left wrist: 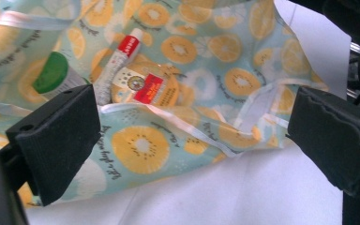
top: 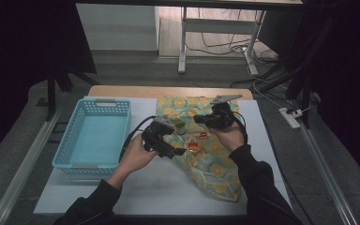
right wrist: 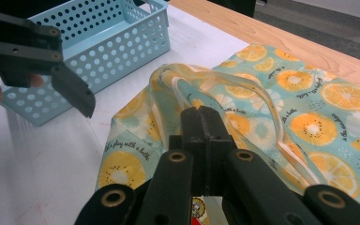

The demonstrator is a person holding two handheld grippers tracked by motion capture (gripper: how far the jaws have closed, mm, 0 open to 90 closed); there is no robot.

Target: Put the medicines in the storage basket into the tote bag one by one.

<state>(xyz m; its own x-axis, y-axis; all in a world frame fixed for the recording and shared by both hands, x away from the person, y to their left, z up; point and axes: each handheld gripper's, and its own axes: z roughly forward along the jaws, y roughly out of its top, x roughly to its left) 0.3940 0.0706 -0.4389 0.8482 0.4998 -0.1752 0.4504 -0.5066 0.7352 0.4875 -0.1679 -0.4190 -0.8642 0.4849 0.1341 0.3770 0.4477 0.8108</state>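
While our right claw (right wrist: pixel 201 123) pinches the fruit-print bag's rim (right wrist: pixel 225 79) up, we steer the spread left claw (left wrist: pixel 187 126) forward onto the toothpaste tube (left wrist: pixel 117 58) just ahead.

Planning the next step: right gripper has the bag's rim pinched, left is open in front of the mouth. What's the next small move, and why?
Probably ease the left gripper forward into the bag and over the small tube. Its jaws stand wide with nothing between them, the right gripper holds the bag's rim up so the mouth gapes, and the tube lies exposed inside beside an orange packet. The blue basket waits alongside.
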